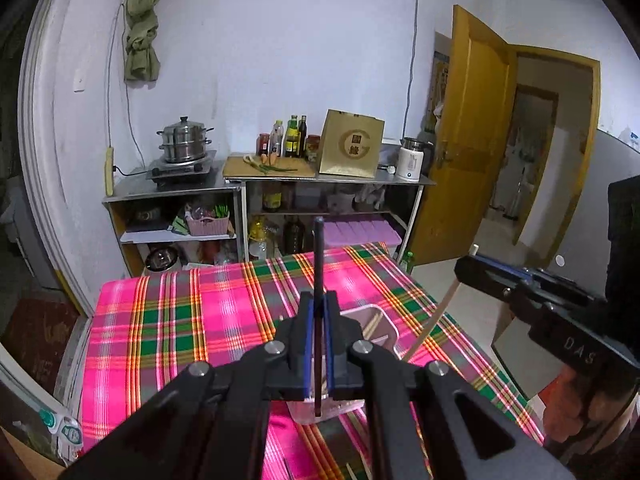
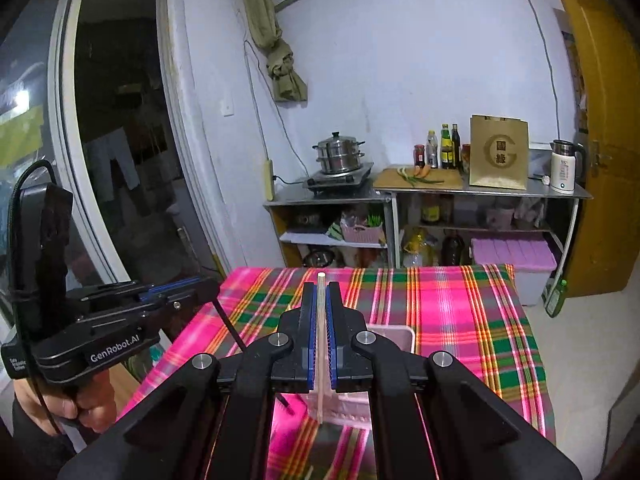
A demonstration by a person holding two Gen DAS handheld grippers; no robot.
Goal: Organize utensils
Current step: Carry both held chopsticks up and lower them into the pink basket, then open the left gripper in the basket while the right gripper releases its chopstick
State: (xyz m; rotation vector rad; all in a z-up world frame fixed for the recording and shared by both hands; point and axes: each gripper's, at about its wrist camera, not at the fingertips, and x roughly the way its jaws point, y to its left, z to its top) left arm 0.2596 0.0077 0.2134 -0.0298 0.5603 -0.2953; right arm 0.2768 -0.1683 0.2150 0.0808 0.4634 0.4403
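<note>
My left gripper (image 1: 318,300) is shut on a dark chopstick (image 1: 318,256) that stands upright between its blue pads, above a pale pink utensil box (image 1: 380,322) on the plaid tablecloth. The box holds light wooden chopsticks (image 1: 374,325). My right gripper (image 2: 320,292) is shut on a light wooden chopstick (image 2: 320,344), held upright over the same box (image 2: 394,334). In the left wrist view the right gripper (image 1: 476,264) shows at the right with its chopstick (image 1: 434,316) slanting down to the box. In the right wrist view the left gripper (image 2: 200,286) is at the left with the dark chopstick (image 2: 230,326).
The table has a pink, green and orange plaid cloth (image 1: 192,320). Behind it stand metal shelves (image 1: 240,200) with a steamer pot (image 1: 184,140), bottles, a cutting board, a gold paper bag (image 1: 352,144) and a white kettle (image 1: 410,160). A yellow door (image 1: 468,140) stands open at right.
</note>
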